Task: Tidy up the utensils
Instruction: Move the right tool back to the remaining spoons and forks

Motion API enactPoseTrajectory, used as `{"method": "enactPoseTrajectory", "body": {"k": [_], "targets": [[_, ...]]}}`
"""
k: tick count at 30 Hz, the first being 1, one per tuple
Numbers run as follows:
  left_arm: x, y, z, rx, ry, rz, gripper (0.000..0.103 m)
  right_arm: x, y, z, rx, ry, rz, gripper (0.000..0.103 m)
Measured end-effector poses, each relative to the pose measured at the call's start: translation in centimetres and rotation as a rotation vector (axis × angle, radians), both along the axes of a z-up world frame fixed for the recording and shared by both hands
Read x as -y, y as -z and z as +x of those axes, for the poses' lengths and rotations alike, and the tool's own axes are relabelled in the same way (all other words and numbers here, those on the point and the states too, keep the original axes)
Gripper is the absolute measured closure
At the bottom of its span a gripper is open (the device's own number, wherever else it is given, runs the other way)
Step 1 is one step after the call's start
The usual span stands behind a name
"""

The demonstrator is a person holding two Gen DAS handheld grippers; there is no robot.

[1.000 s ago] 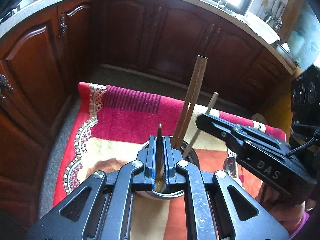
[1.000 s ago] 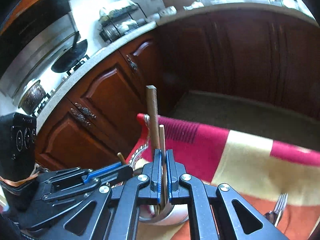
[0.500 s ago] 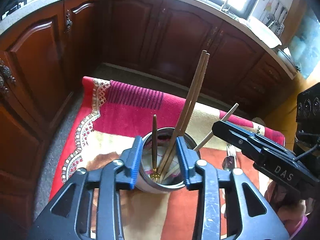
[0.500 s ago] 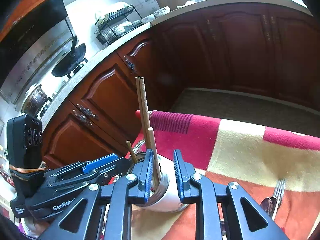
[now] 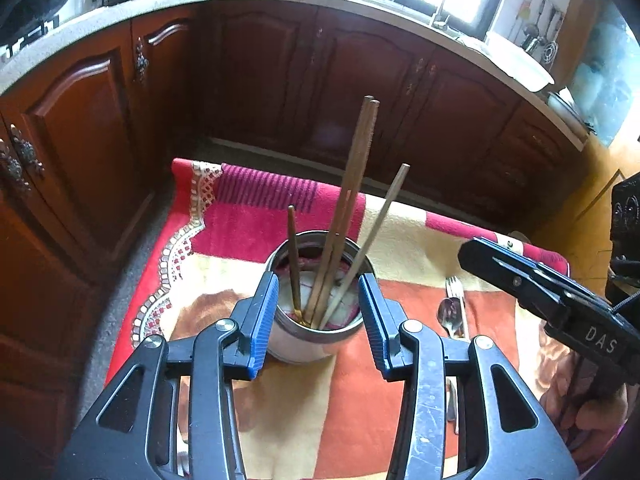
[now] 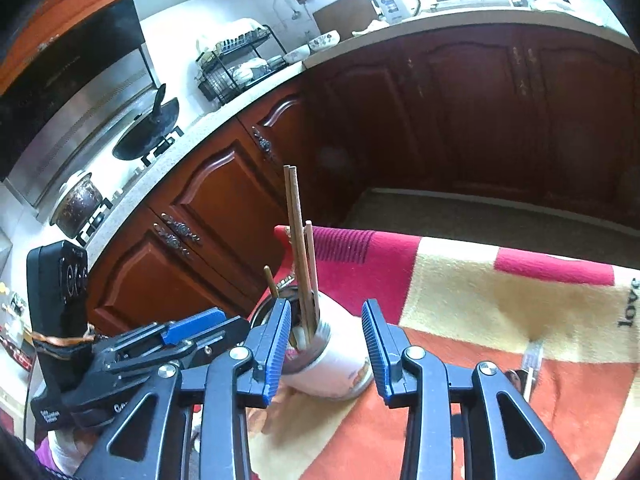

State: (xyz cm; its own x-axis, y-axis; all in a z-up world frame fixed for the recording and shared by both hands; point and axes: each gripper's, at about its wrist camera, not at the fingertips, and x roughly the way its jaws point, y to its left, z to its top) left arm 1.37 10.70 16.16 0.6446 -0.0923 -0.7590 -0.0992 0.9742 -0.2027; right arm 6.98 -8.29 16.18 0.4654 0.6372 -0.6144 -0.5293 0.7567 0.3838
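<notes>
Dark wooden kitchen cabinets (image 5: 100, 128) surround a table covered by a red, cream and orange cloth (image 5: 248, 216). A fork (image 5: 454, 286) and spoon (image 5: 448, 312) lie flat on the cloth to the right of the metal cup (image 5: 316, 344), near my right gripper (image 5: 492, 264).

The cup stands upright. Inside it, a pair of dark chopsticks (image 5: 352, 200) and a pale chopstick (image 5: 380, 224) lean up and to the right; a gold-tipped utensil (image 5: 294, 256) stands nearly vertical.

My left gripper (image 5: 316, 320) is spread wide and holds nothing; the cup sits between its blue pads. My right gripper (image 6: 326, 344) is likewise wide open and empty, with the cup (image 6: 332, 360) between its fingers.
</notes>
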Motion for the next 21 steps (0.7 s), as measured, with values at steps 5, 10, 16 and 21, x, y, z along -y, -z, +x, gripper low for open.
{"method": "enactPoseTrajectory", "body": {"k": [5,10,16,21], "targets": [[1.6,-0.4,-1.1,0.017,0.014,0.027,0.060,1.3,-0.1,-1.5,0.020,0.020,-0.031,0.063],[3.4,-0.3,-1.8,0.021,0.026,0.055,0.059,2.8,0.3,-2.7,0.023,0.047,-0.059,0.063],[5.7,0.4,-2.6,0.016,0.056,0.068,0.059,4.4,0.8,-3.7,0.022,0.070,-0.083,0.063],[7.2,1.6,-2.8,-0.010,0.081,0.046,0.059,5.9,1.6,-4.5,0.020,0.085,-0.109,0.063]]}}
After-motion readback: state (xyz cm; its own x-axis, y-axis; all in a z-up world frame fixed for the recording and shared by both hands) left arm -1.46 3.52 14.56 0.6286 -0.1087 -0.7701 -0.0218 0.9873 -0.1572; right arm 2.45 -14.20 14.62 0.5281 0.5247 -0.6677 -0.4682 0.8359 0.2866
